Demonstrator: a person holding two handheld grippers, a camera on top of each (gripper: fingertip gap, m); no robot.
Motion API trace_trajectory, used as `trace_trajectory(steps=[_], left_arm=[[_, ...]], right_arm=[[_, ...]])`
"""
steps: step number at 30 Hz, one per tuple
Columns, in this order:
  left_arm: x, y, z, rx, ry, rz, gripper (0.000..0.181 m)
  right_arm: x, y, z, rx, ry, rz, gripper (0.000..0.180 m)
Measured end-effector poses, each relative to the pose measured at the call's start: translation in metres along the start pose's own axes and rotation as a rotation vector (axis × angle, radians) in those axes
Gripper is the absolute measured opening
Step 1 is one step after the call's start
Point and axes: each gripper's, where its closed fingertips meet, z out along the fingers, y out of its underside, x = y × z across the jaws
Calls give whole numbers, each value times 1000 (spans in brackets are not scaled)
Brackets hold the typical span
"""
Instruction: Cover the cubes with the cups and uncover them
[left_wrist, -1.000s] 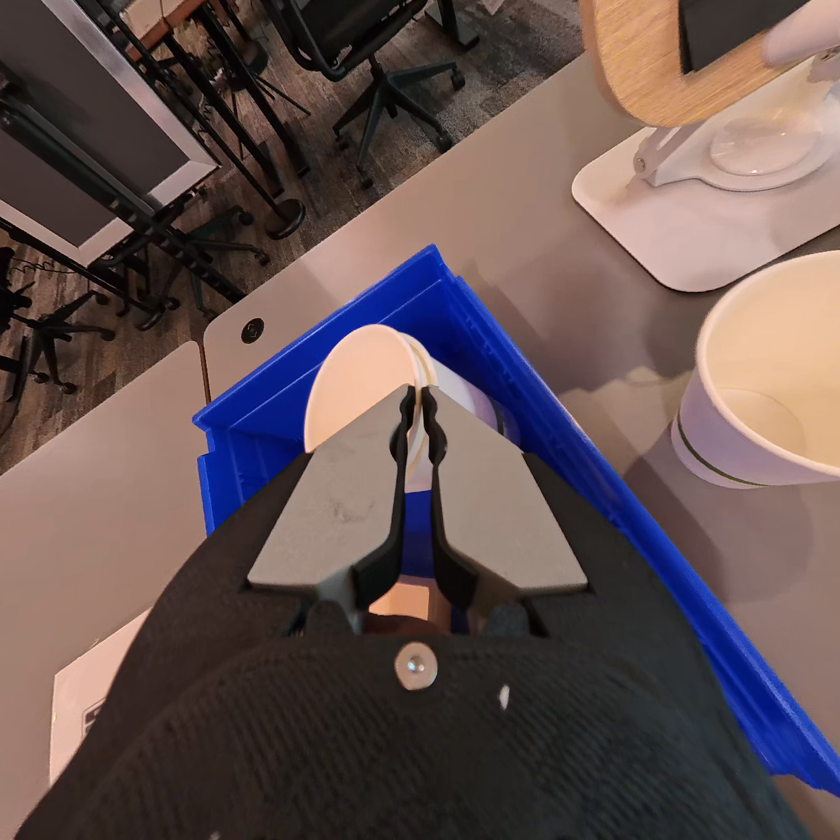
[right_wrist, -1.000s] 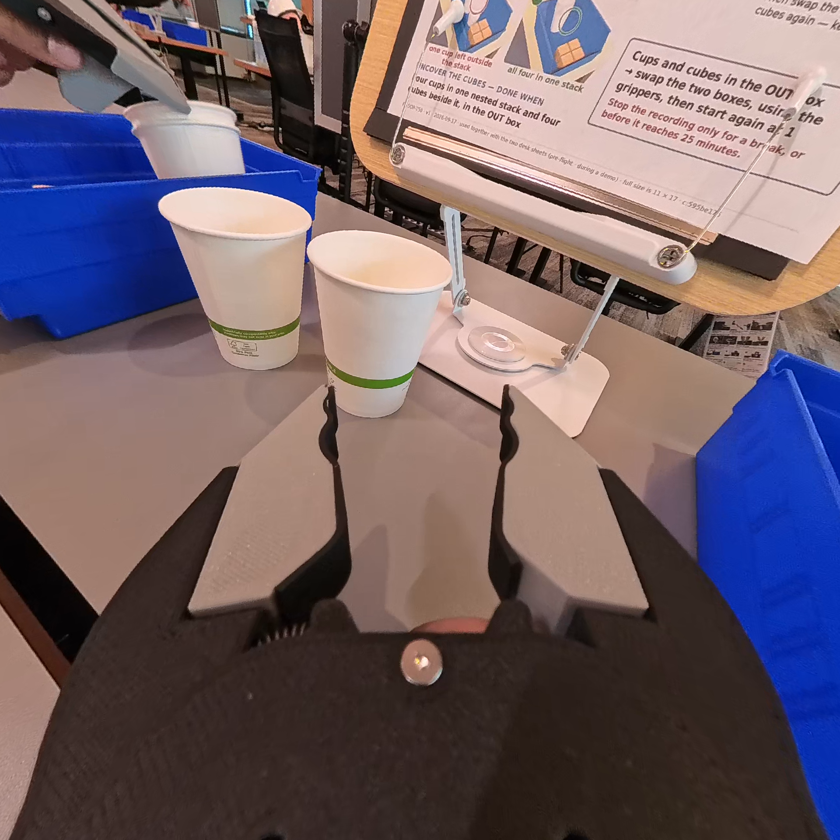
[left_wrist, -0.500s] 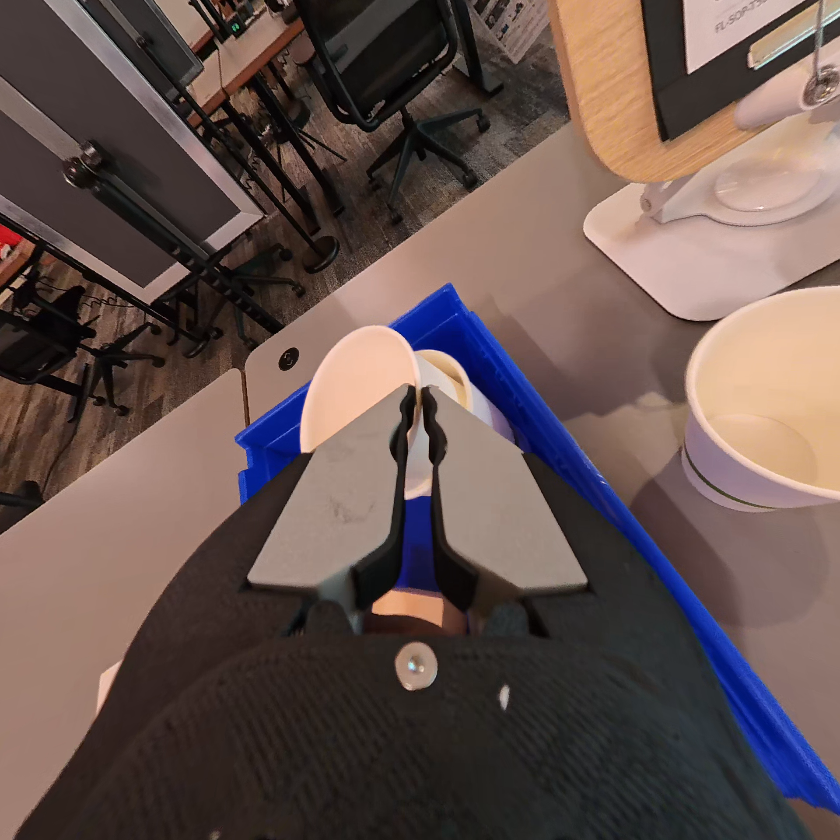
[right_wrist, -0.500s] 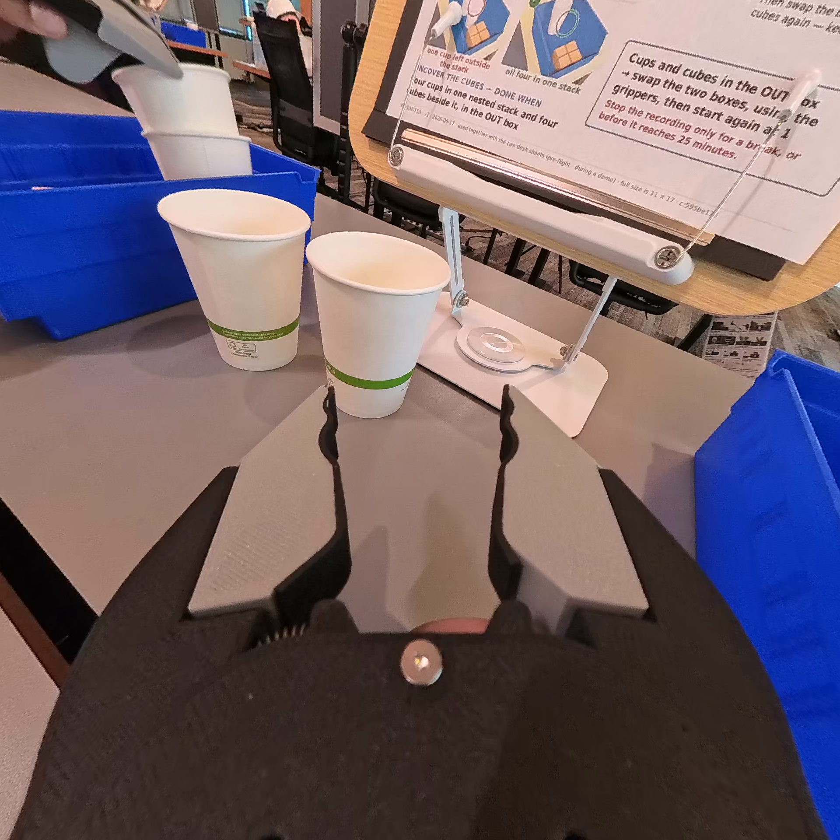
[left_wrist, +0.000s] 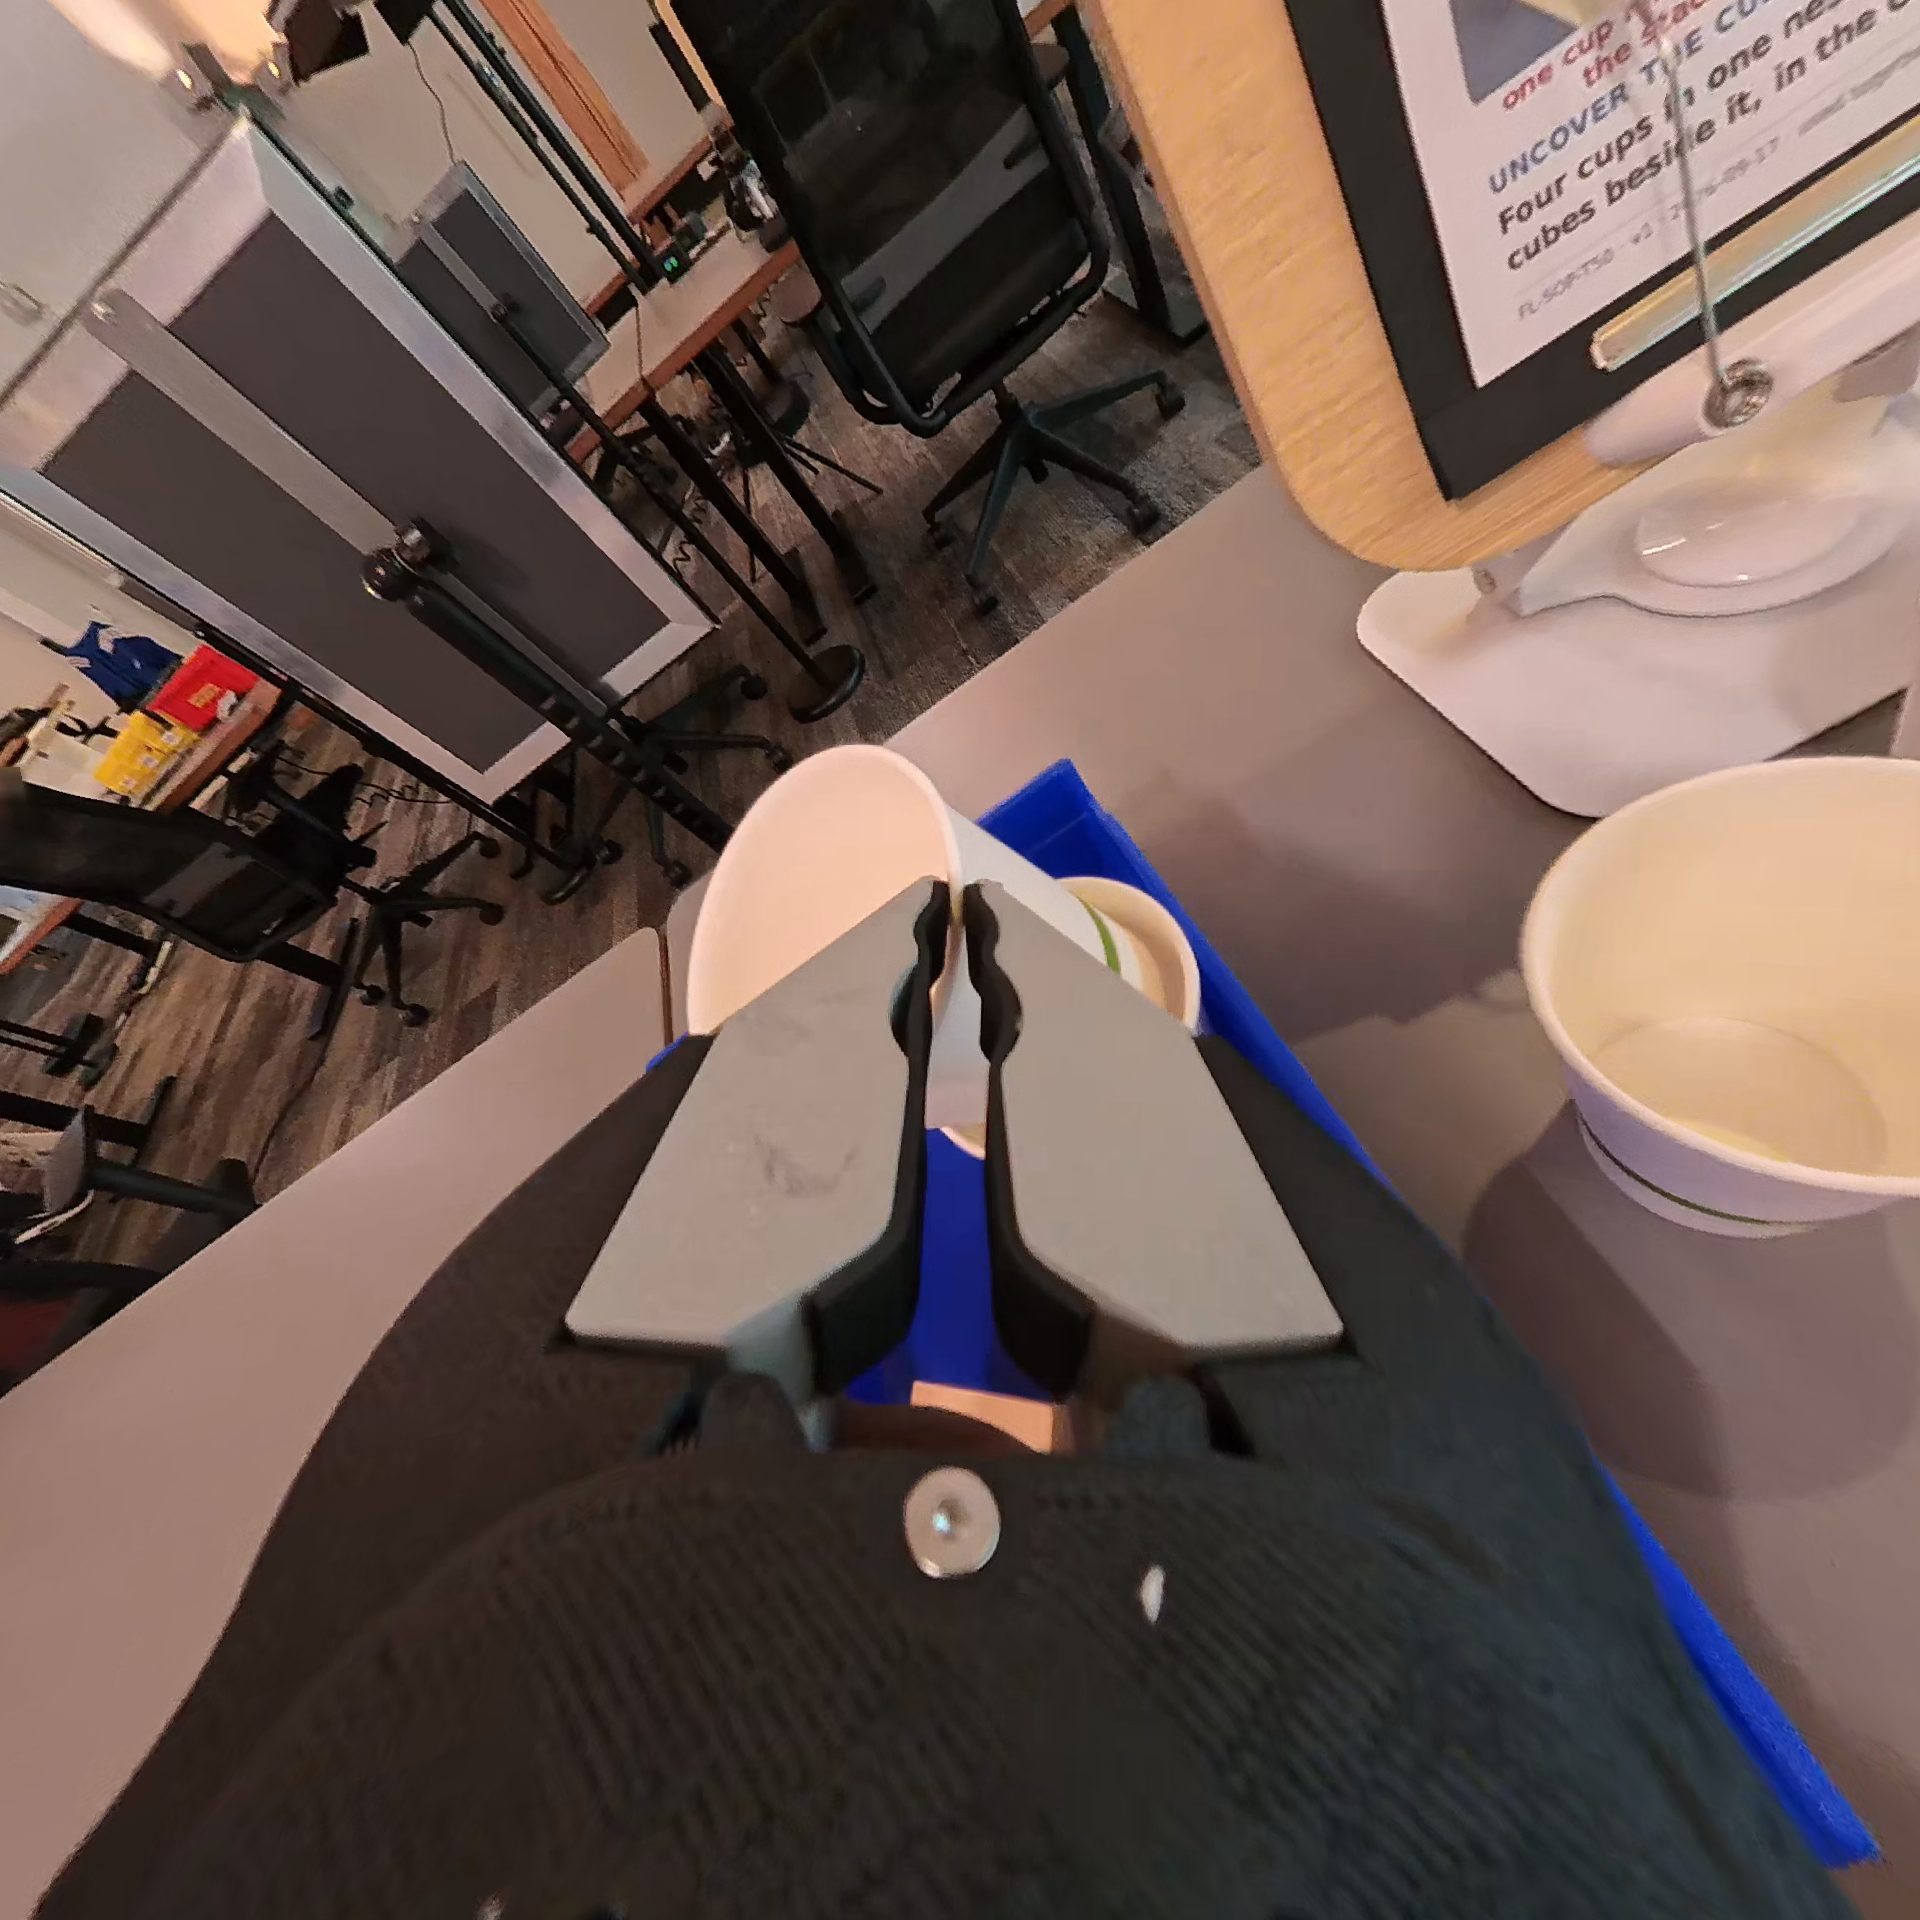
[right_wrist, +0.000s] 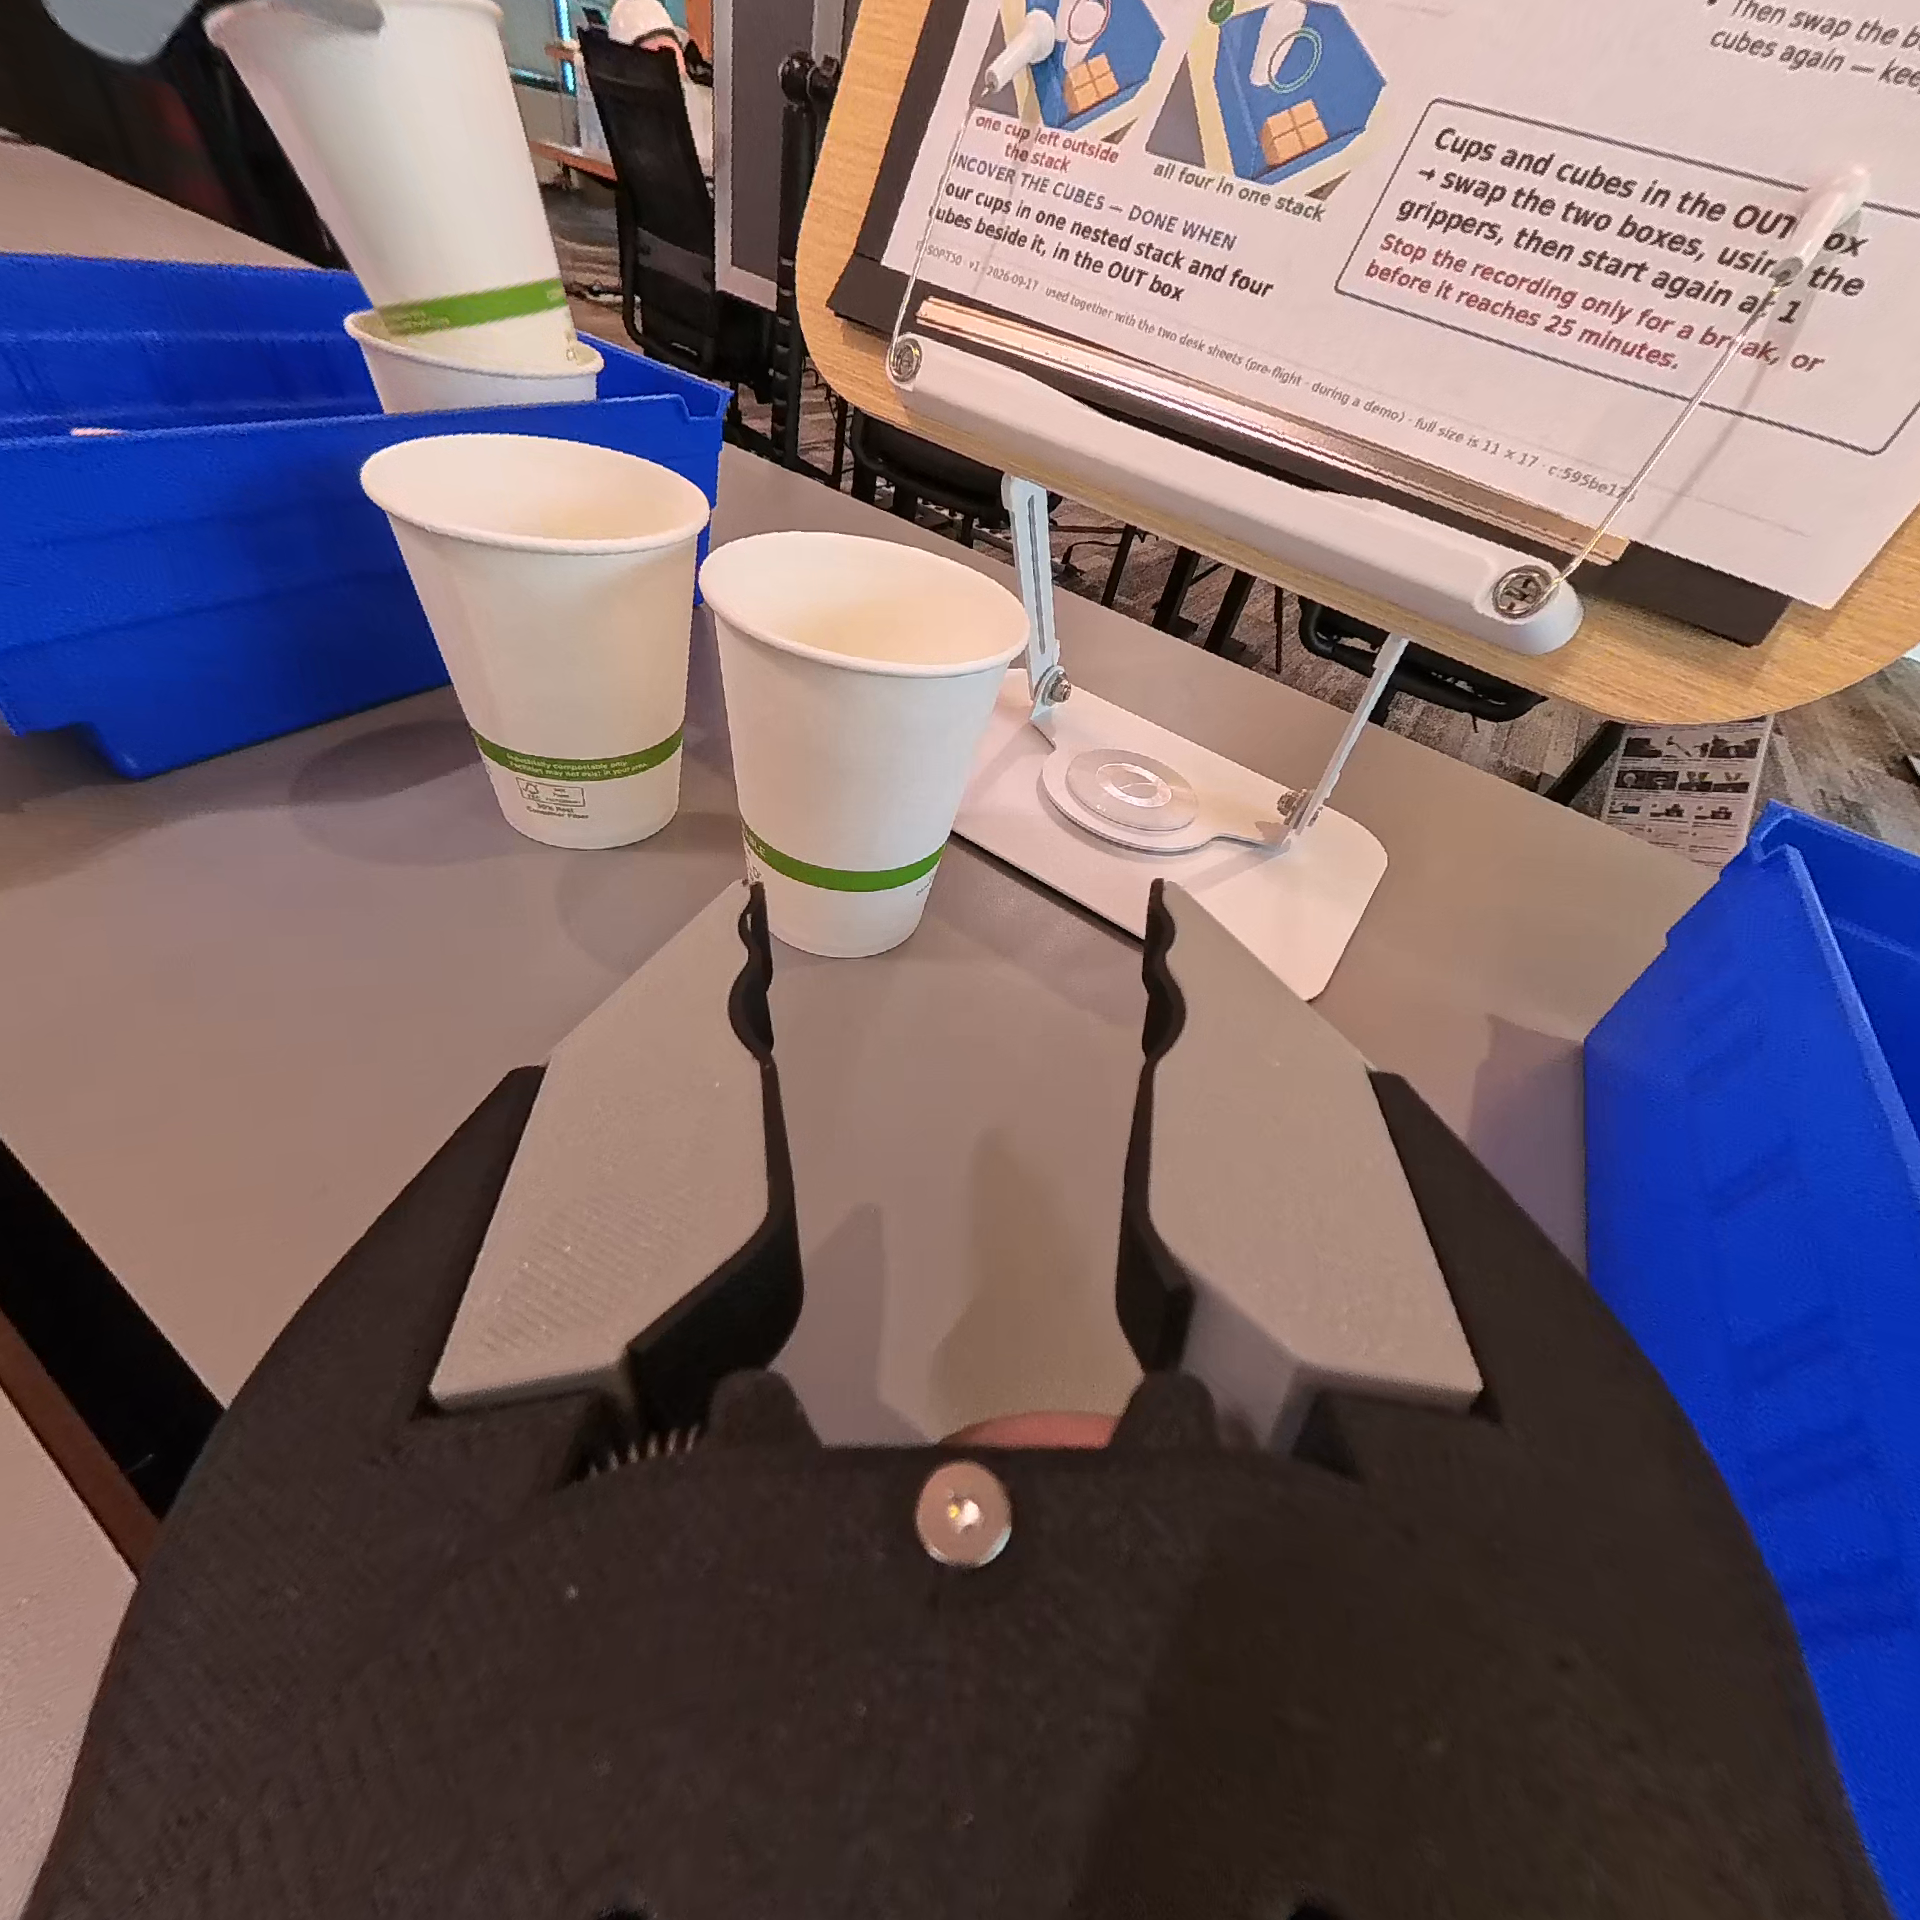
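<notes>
Left wrist view: left hand-held gripper (left_wrist: 957, 902) clamped on the rim of a white paper cup (left_wrist: 821, 894), lifted above another cup (left_wrist: 1138, 951) in the blue bin (left_wrist: 1081, 821), right wrist view: right hand-held gripper (right_wrist: 954, 902) spread apart, holding nothing, above the counter (right_wrist: 260, 997), two upright cups (right_wrist: 551, 634) (right_wrist: 857, 727) ahead, lifted cup's base just inside the binned cup.

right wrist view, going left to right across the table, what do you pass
blue bin → cup with the printed band → second standing cup → white stand base → second blue bin
</notes>
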Motion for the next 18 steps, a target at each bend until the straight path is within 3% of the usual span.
trace_trajectory(steps=[18], left_arm=[[-13,-34,-26,130,-109,8,1]], right_arm=[[0,0,0,0,1,0,70]])
